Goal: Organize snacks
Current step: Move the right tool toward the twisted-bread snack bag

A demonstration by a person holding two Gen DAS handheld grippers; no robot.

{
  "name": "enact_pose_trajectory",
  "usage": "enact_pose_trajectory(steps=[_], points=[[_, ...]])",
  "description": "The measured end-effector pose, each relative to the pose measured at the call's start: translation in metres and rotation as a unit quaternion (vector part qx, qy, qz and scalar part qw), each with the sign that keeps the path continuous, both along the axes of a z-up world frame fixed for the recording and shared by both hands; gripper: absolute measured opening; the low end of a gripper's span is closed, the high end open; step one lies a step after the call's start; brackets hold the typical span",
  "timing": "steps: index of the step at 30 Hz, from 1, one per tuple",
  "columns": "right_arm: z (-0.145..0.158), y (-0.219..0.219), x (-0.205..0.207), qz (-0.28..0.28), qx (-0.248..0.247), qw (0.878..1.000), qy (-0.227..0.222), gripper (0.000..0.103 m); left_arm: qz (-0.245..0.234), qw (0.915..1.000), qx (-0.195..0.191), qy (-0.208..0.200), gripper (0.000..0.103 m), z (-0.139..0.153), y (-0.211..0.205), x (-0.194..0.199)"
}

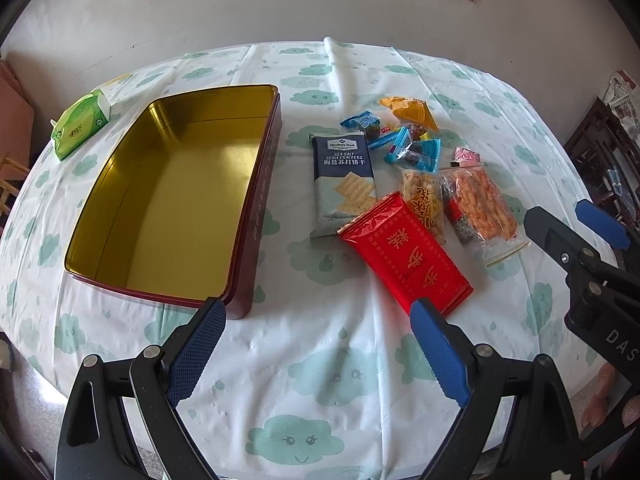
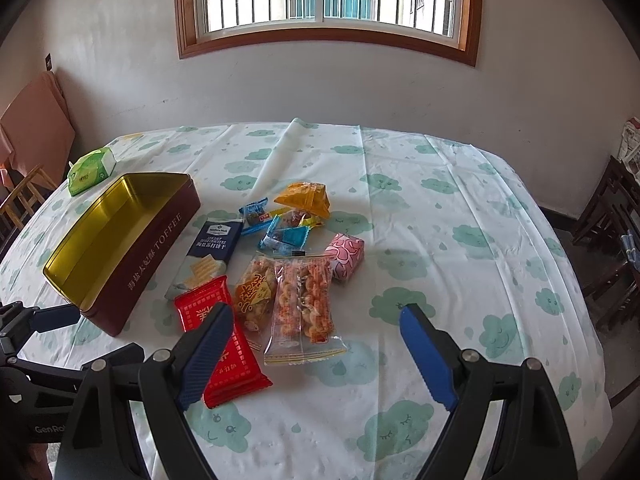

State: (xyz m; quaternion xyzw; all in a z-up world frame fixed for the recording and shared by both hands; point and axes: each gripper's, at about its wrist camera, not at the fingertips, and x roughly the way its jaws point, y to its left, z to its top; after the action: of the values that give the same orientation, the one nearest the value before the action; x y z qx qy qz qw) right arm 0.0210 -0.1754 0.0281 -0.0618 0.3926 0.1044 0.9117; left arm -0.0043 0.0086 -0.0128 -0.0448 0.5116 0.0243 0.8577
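the left claw [image 1: 318, 312] is spread wide and holds nothing. the right claw [image 2: 316, 318] is spread wide too, also with nothing in it. both hang above the table [image 2: 460, 208]. the snacks [image 1: 404, 168] lie in a pile on the cloth, just beside the open tin box [image 1: 172, 200]. a red pack [image 2: 224, 344] is nearest the claws. a green tissue pack [image 1: 80, 124] sits behind the box

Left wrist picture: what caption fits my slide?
Open left gripper above the table, empty toffee tin beside scattered snacks.
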Motion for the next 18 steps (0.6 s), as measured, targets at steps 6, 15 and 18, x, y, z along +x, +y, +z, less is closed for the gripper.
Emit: enact_pose_trajectory(steps=[6,15,18], points=[[-0.0029,0.0006,0.0007,0.001,0.0,1.0,0.005,0.087,0.001,1.0,0.002,0.002,0.091,-0.0007,-0.0015,0.0005],[-0.0037,0.0012,0.0002,0.005,0.002,1.0,0.007,0.087,0.002,1.0,0.003,0.0,0.091,-0.0014,0.0009,-0.0012],[-0.0037,0.002,0.0001,0.005,-0.001,1.0,0.006,0.087,0.003,1.0,0.003,0.0,0.091,-0.0006,0.0007,-0.0012]])
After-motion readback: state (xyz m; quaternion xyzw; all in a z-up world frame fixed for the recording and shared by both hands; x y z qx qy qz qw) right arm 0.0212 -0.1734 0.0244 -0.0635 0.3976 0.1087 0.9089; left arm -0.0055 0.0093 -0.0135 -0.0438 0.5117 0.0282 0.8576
